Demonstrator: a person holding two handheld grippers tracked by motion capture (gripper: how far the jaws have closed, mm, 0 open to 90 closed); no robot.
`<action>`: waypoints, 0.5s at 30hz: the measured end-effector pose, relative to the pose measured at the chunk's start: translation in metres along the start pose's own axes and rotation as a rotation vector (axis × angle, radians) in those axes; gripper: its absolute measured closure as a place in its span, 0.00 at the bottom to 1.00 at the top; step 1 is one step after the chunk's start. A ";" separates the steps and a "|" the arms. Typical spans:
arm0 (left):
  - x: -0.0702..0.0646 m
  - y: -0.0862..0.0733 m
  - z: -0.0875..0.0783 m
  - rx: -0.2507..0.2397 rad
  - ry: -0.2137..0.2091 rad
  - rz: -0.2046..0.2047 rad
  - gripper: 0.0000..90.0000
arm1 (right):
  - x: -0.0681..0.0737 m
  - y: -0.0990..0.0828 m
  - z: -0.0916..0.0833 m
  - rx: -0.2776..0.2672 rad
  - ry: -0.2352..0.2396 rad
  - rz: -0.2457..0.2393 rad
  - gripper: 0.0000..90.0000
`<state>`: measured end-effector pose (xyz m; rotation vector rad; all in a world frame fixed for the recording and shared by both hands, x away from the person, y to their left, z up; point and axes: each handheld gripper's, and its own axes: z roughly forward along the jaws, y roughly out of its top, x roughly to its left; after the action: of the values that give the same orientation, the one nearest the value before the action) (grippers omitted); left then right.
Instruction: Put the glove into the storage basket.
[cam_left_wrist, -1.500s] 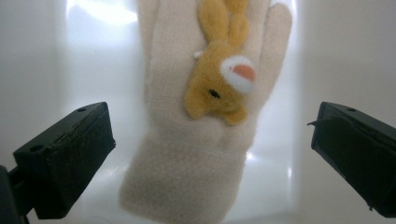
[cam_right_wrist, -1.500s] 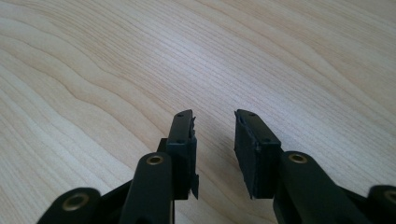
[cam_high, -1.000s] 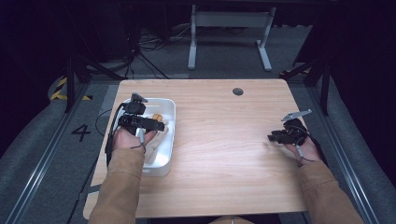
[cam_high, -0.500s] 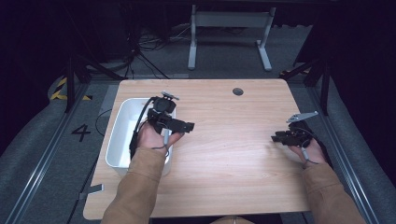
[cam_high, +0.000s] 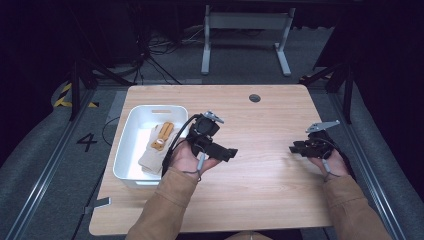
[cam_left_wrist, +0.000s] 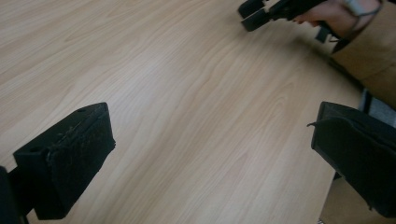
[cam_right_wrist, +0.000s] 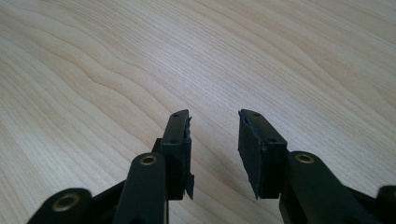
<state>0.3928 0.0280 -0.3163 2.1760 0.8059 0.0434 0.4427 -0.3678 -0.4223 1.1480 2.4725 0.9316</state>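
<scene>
A pale wooden worktop has a small round hole near its far edge. Beyond it stands a grey metal frame (on grey floor), with tangled black cables nearby.

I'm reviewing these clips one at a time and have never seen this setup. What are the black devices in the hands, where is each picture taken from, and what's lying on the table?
A person sits at a wooden table and holds a hand-operated tool in each hand; no robot arm is involved. Each tool ends in two black jaws.

The high view looks down from above the person's side. In it, the left tongs are over the table just right of a white tray, and the right tongs are near the table's right edge.

The other two pictures come from small cameras riding on the tools, looking along their jaws. The left one shows widely spread jaws over bare wood, with the other hand farther off. The right one shows jaws parted with nothing between them.

In the tray lies a beige cloth-like item with an orange-brown piece on it. Neither tool holds anything.
</scene>
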 end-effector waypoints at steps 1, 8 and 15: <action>-0.004 0.000 0.002 -0.007 -0.012 0.017 0.00 | 0.001 0.001 -0.001 -0.003 0.001 -0.004 0.71; -0.007 -0.011 0.030 0.001 -0.078 0.034 0.00 | 0.005 0.003 -0.001 -0.014 0.022 -0.020 0.71; -0.003 -0.029 0.050 -0.028 -0.107 0.044 0.00 | 0.003 0.001 -0.006 -0.037 0.028 -0.015 0.71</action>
<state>0.3893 0.0066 -0.3693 2.1501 0.6925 -0.0388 0.4383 -0.3673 -0.4175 1.1105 2.4721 0.9911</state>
